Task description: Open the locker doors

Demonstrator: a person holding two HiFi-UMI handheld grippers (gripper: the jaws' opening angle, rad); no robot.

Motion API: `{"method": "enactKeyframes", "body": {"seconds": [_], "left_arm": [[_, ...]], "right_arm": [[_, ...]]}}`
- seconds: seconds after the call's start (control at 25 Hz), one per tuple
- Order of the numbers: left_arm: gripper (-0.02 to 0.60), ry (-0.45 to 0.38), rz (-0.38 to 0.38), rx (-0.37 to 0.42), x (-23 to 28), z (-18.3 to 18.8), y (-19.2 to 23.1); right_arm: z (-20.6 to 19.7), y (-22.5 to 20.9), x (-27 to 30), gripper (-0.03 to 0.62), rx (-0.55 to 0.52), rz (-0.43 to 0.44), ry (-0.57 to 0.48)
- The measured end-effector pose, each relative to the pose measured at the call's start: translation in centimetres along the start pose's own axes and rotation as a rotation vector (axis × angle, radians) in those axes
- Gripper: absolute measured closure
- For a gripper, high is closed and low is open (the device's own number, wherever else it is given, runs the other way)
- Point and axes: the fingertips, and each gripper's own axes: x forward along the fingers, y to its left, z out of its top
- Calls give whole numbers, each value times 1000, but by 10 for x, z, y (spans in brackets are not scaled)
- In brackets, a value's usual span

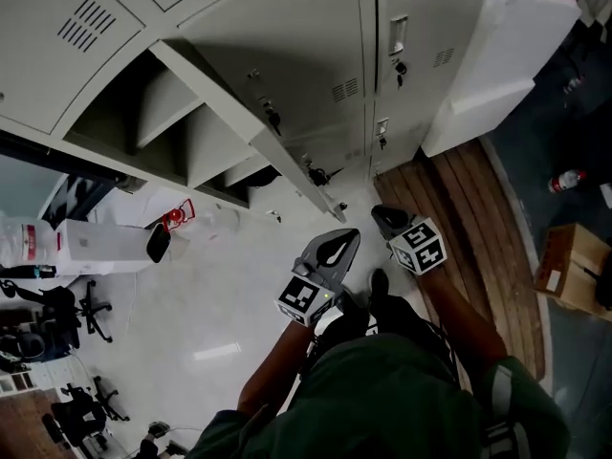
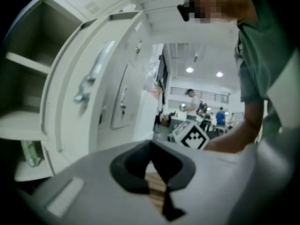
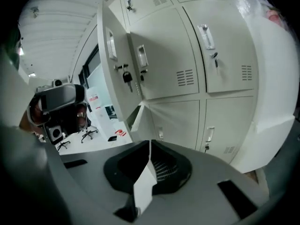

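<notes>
Grey metal lockers (image 1: 287,27). Left door (image 1: 244,125) swung wide open, shelves (image 1: 167,103) visible. Right doors (image 1: 421,27) shut, keys (image 1: 400,68) in locks.

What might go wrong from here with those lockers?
Reaching for the closed door, an arm may bump the open door that juts out beside it. A key hangs under its handle; jaws might snag that instead. The left gripper and right gripper are both shut, so they must open first.

Matt painted-metal locker doors (image 1: 287,55); glossy pale floor (image 1: 220,295); grainy wooden planks (image 1: 469,199); matt cardboard box (image 1: 571,261)
</notes>
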Motion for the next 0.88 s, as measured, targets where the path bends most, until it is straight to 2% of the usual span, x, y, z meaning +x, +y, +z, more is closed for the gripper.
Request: {"method": "enactKeyframes", "body": {"seconds": [0.08,0.24,0.4,0.52,0.76,0.88], "left_arm": [[594,-36,-57,46,7,33,-16],[594,-86,-137,114,15,75,-46],[594,-139,-153,151,30,109,-55],[594,-183,-110,155,48,131,-51],[594,-232,42,123,100,161,-23],[594,-249,108,140,126,175,-8]], "right_arm": [[27,0,-19,583,5,-26,-56],[79,16,-54,583,-18,-31,-165],[127,18,-80,583,-63,-10,-251],[155,5,-98,583,-95,10,-296],[198,-47,-121,583,-145,62,-339],[219,-77,-128,583,-184,88,-353]]}}
